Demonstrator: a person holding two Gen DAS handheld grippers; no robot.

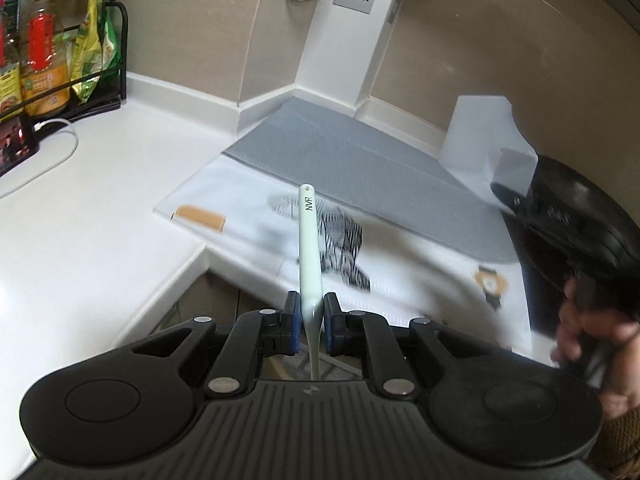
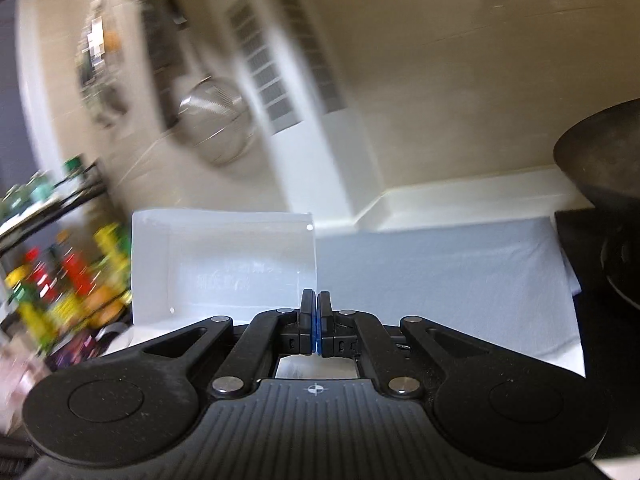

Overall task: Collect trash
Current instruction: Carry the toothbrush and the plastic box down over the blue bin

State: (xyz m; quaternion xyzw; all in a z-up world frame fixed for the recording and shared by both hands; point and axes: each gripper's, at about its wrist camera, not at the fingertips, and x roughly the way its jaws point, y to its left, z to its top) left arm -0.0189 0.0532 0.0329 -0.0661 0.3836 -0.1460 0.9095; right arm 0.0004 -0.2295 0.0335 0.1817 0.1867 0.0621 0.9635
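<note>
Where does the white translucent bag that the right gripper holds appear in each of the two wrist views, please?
Left wrist view: white bag at right, pinched by the right gripper.
Right wrist view: white bag left of centre, just beyond the shut fingers.
Shared landmark: grey mat on the counter.

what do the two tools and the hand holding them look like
Both tools, left and right, match: matte black plastic, a ribbed centre plate with a small crosshair mark, round pads at either side, linkage arms with silver rivets, and blue pads on the finger faces. No cables show. The hand on the right tool is bare; a brown knit sleeve shows.
</note>
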